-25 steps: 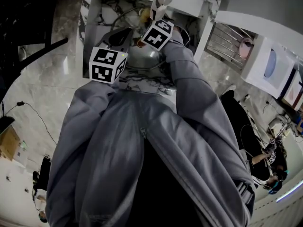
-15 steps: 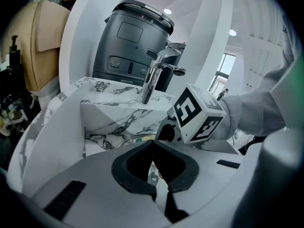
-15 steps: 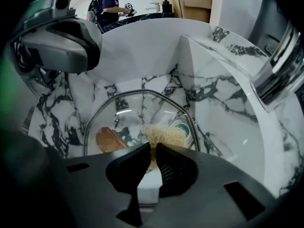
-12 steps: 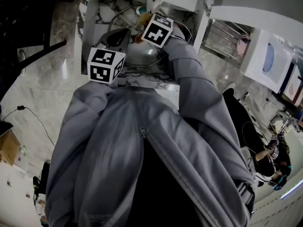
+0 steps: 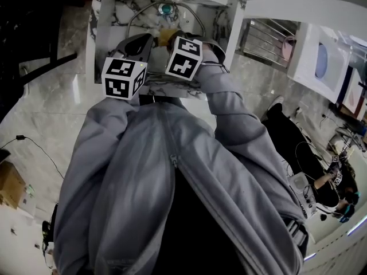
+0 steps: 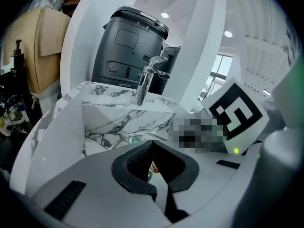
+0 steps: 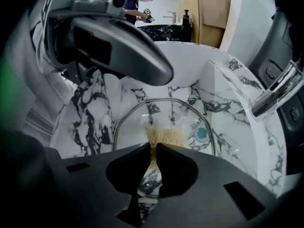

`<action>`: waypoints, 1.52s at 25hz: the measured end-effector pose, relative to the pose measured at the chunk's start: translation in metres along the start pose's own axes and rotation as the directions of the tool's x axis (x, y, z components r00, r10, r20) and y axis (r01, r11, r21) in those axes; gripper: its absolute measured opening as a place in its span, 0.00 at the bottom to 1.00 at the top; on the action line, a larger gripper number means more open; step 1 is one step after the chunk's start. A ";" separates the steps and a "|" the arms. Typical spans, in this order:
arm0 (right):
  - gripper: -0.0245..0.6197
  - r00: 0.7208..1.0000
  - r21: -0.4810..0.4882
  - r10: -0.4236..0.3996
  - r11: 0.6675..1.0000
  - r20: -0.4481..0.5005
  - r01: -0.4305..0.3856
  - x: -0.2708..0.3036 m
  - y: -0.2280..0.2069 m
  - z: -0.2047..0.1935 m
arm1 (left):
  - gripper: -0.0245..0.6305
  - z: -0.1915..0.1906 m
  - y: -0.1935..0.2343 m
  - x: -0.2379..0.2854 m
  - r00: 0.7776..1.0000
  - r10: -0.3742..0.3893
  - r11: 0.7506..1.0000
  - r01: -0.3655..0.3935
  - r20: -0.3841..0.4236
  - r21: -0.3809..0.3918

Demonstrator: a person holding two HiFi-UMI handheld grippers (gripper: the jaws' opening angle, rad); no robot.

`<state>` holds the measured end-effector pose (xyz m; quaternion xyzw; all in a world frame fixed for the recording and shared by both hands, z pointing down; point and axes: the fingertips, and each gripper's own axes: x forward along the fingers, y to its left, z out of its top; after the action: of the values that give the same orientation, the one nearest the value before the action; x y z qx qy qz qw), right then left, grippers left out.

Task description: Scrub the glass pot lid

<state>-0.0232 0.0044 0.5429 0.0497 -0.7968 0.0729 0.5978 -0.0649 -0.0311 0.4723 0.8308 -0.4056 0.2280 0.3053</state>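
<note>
A glass pot lid (image 7: pixel 142 122) with a metal rim lies in the marble sink (image 7: pixel 90 127), over the teal drain plug (image 7: pixel 201 134). My right gripper (image 7: pixel 154 148) is shut on a tan scrubbing pad (image 7: pixel 167 137) that presses on the glass. My left gripper (image 6: pixel 151 146) is shut, tips touching, and hovers over the sink's left side (image 7: pixel 123 46). A small copper-coloured piece (image 6: pixel 153 166) shows through the hollow behind its tips; whether it is pinched is unclear. In the head view both marker cubes sit close together above the lid's rim (image 5: pixel 194 17).
A chrome faucet (image 6: pixel 147 77) rises at the sink's back edge, with a black appliance (image 6: pixel 133 46) behind it. A metal rack (image 5: pixel 266 44) stands right of the sink. A person (image 5: pixel 335 188) works at the far right. Cardboard (image 5: pixel 10 179) lies on the floor at the left.
My right gripper has drawn back toward me across the lid with the pad, ending closer to the left gripper. The left gripper has barely moved.
</note>
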 end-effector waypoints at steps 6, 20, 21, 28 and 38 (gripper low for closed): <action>0.12 0.999 0.010 0.046 0.999 -0.006 -0.046 0.019 0.047 -0.013 | 0.06 -0.006 -0.007 -0.009 1.000 0.007 1.000 -0.008 0.008 0.007; 0.12 0.980 -0.001 0.192 0.981 -0.057 -0.193 0.057 0.073 -0.021 | 0.06 -0.011 -0.011 -0.018 1.000 0.007 1.000 -0.007 0.010 0.027; 0.12 0.971 -0.001 0.229 0.973 -0.066 -0.230 0.057 0.079 -0.023 | 0.06 -0.012 -0.012 -0.018 1.000 0.005 1.000 -0.005 0.009 0.029; 0.12 0.924 0.015 0.372 0.928 -0.086 -0.372 0.060 0.105 -0.030 | 0.06 -0.013 -0.015 -0.016 1.000 -0.007 0.999 0.008 -0.004 0.039; 0.12 0.886 0.124 0.461 0.878 0.042 -0.462 0.036 0.104 -0.025 | 0.06 -0.006 -0.019 -0.005 0.999 -0.034 0.998 0.035 -0.016 0.047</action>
<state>-0.0266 0.1112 0.5782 -0.1022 -0.7826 0.2647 0.5540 -0.0533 -0.0150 0.4671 0.8430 -0.3831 0.2387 0.2925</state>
